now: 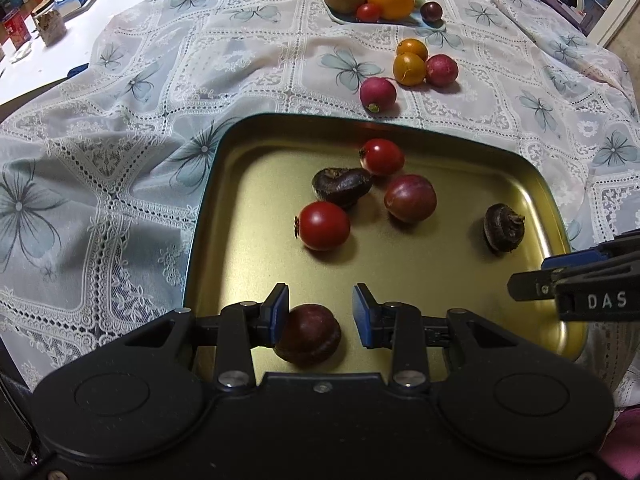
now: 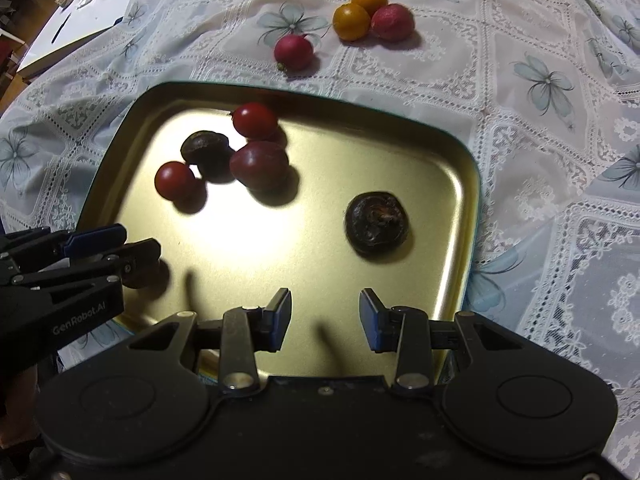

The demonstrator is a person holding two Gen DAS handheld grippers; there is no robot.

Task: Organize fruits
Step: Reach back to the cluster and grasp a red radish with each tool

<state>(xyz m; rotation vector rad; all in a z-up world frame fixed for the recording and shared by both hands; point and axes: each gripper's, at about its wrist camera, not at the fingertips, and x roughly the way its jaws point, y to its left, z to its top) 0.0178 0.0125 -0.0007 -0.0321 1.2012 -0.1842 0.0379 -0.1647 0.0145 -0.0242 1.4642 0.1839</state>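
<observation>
1. The left gripper (image 1: pixel 320 314) stands wide over the gold tray (image 1: pixel 536 184), one pad seemingly touching a dark plum (image 1: pixel 310 334).
2. The right gripper (image 2: pixel 324 316) hovers wide, holding nothing.
3. Next, probably: fetch the radish (image 2: pixel 294 53) from the cloth.

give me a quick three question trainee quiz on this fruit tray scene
1. True or false: the left gripper is shut on the dark maroon round fruit in the gold metal tray.
2. How many round fruits lie loose on the white lace tablecloth between the gold tray and the pale green plate? A) two B) four C) six
3. Fill in: the right gripper holds ____.

Key:
1. False. Its jaws are open; only one pad is against the fruit.
2. B: two orange, two pinkish red.
3. Nothing; it is open over the tray.
</observation>
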